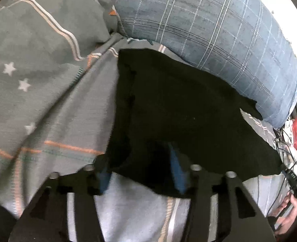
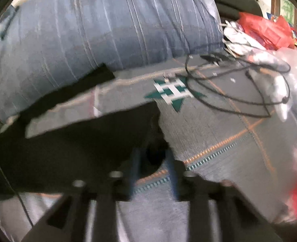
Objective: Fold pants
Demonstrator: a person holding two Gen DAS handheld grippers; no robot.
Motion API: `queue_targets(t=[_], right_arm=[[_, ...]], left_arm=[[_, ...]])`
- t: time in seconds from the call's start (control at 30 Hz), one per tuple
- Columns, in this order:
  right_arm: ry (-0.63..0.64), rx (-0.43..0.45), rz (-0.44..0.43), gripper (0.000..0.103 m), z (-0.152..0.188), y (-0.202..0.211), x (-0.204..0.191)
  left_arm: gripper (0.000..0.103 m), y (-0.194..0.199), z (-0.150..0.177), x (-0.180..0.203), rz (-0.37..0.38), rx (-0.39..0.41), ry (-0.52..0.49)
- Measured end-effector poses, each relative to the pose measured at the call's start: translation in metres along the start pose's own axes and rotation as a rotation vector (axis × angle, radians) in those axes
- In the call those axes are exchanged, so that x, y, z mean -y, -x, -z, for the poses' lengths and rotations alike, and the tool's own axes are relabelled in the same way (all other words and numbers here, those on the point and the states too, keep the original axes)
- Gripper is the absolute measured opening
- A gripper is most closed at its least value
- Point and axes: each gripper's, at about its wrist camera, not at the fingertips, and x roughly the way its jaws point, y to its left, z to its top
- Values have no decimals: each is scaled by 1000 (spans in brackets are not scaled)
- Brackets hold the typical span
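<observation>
Pants (image 1: 180,109): black, spread on the bed, one far corner lying against the pillow; near hem draped over the left gripper's fingers. In the right view (image 2: 73,141), a dark band running from the pillow's foot toward the right gripper.
Left gripper (image 1: 142,171): low over the near hem; jaws apart, blue pads (image 1: 176,169) on either side of the cloth edge, the cloth sagging between them, not pinched as far as visible.
Right gripper (image 2: 151,161): at the pants' right-hand edge; jaws set narrow with a dark fold of the pants between them. Blur hides the contact, so cannot tell whether clamped.
Bed (image 1: 47,109): grey cover with white stars, orange and cream stripes; a teal and white cross motif (image 2: 172,92) in the right view.
Pillow (image 1: 209,30): blue plaid, bulky, just behind the pants.
Cable (image 2: 239,92): black, looped on the cover right of the pants, well apart from them.
Bag (image 2: 267,30): red, far right beyond the pillow, among blurred clutter.
</observation>
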Motion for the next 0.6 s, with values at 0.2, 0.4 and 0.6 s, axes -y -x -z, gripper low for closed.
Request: queue_targets(t=[0.2,0.4,0.6], right_arm=[[140,48,-197,58,-29,11,-55],[329,45,-396,62,-60,-20,-142],[557,7,-516,73,-101,-76,-220]], left_arm=[[82,30,-22,10,1,80,-104],[82,9,-62,44,29,71,-251],[83,-47,-109,85,151,-31,-426]])
